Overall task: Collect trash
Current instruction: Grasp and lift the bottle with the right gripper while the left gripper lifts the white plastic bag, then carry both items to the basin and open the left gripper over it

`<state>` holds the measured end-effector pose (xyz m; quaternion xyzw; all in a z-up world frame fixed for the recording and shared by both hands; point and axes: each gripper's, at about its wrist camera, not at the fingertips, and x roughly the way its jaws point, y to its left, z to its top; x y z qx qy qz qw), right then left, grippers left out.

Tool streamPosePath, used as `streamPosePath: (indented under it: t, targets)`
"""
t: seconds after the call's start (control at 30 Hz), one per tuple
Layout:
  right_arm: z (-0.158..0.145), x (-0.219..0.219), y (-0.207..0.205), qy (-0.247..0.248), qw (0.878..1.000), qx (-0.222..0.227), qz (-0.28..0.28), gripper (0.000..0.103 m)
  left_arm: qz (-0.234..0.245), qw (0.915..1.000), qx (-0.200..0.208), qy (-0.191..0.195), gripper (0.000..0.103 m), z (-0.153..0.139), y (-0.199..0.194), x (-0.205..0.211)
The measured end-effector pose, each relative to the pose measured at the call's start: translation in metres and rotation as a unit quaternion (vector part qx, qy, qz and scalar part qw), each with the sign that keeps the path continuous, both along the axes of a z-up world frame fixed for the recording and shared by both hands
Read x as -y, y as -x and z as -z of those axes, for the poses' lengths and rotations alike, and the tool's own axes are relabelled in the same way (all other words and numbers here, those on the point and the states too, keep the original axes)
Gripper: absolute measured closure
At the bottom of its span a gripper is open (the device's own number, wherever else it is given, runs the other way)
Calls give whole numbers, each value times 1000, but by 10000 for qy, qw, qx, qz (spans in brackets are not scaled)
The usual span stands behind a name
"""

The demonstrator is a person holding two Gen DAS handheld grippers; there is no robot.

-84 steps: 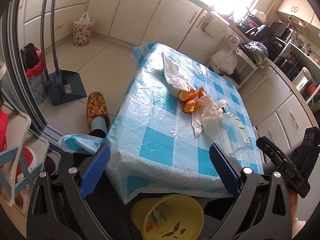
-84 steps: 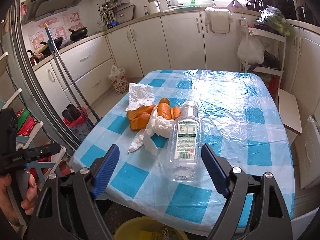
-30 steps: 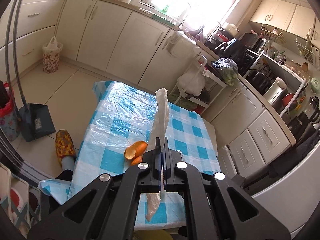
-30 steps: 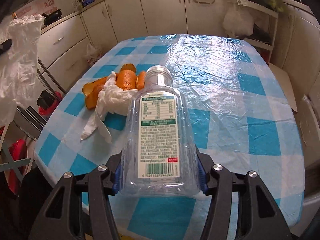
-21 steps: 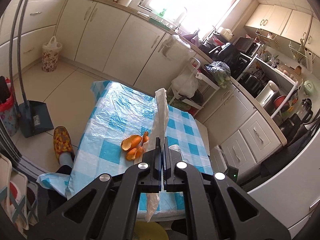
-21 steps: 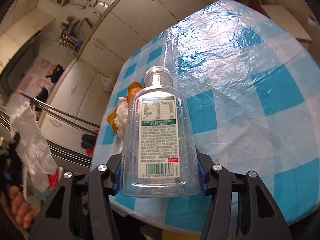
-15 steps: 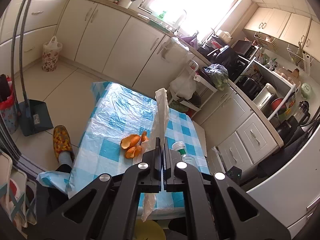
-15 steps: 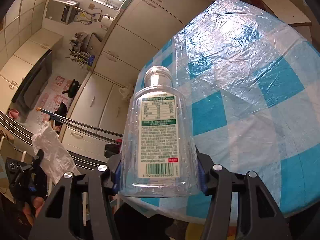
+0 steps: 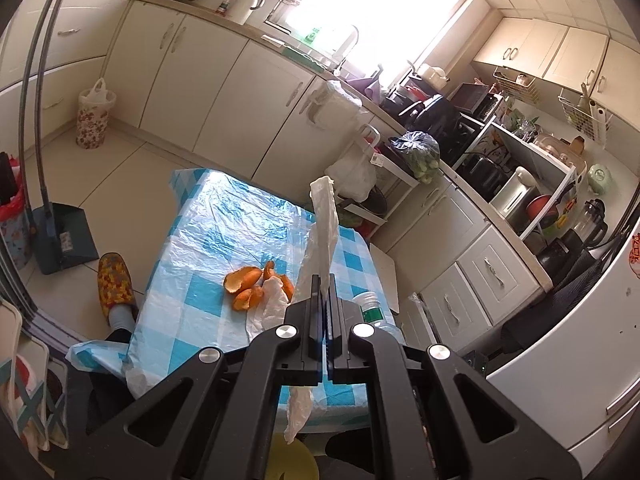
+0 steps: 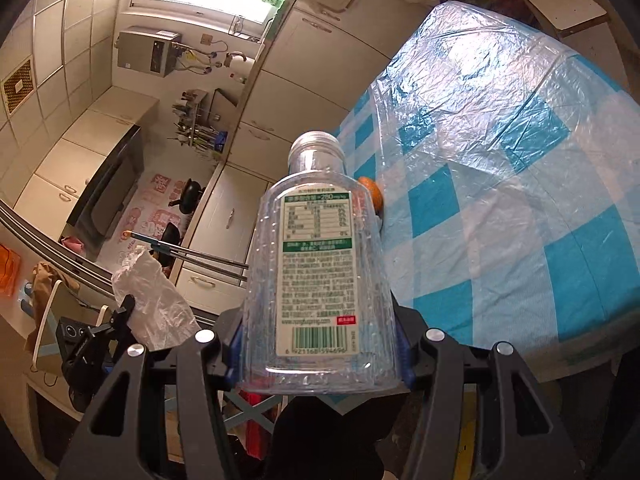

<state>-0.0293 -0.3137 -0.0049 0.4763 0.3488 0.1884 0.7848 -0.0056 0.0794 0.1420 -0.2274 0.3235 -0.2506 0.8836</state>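
Cream kitchen cabinets [image 9: 224,92] ring a blue-checked table [image 9: 208,240], orange peels [image 9: 248,280] near its six-o'clock edge. Left gripper [image 9: 323,292] pinches a plastic bag [image 9: 324,220]; right gripper [image 10: 320,344] clamps a clear plastic bottle [image 10: 320,264].

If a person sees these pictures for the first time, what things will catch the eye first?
First, the clear plastic bottle with a green-and-white label, clamped in the right gripper and filling the middle of its view. Next, the thin white plastic bag pinched in the shut left gripper. Beneath it, orange peels lie on the blue-and-white checked tablecloth.
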Motion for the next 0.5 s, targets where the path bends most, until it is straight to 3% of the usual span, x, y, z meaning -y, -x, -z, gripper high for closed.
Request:
streamPosePath:
  t: [0.27, 0.5]
  targets:
    - [-7, -2, 31, -97, 9998, 172, -73, 47, 82, 9999, 82, 91, 101, -7, 20, 0]
    - [-13, -9, 55, 482, 9984, 194, -203, 47, 138, 9996, 123, 204, 101, -8, 40, -8]
